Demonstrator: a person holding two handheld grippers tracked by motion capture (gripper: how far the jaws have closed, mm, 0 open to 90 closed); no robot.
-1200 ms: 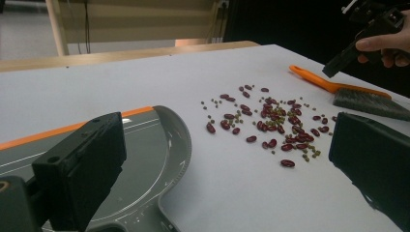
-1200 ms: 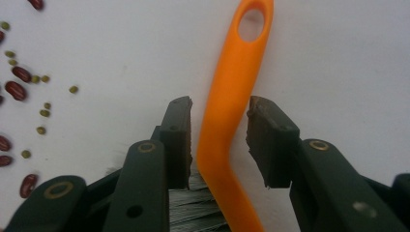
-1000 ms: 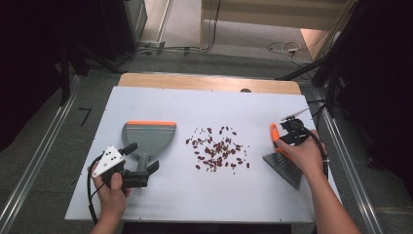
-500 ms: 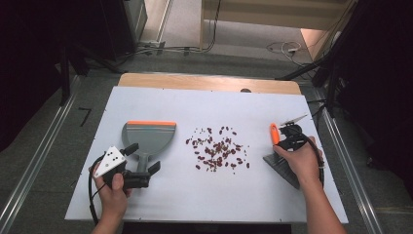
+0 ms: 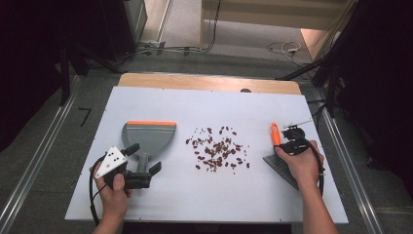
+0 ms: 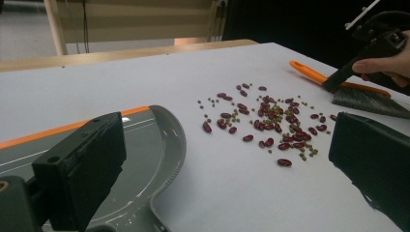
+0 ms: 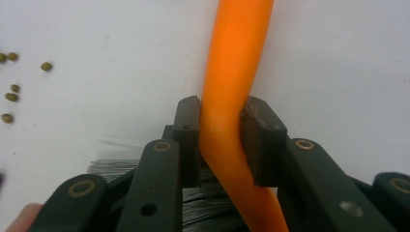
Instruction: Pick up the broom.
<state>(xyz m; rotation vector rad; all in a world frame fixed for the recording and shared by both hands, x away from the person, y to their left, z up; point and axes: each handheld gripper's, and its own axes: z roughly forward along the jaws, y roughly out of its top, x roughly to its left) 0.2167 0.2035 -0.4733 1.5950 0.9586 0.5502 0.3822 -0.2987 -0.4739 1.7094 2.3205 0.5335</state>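
I see a white table top (image 5: 214, 105) with a bare wooden strip (image 5: 204, 81) along its far edge. On it, just ahead of my left gripper (image 5: 144, 157), lies a grey dustpan (image 5: 147, 138) with an orange lip, its handle pointing back between that gripper's parted jaws. Between my two grippers lies a loose scatter of dark red beans (image 5: 218, 148) mixed with small green ones (image 6: 235, 115), well apart from the dustpan. Under my right gripper (image 5: 287, 144) lies a hand brush (image 5: 278, 161), orange handle (image 7: 232, 92) pointing away from me, grey bristles flat on the table.
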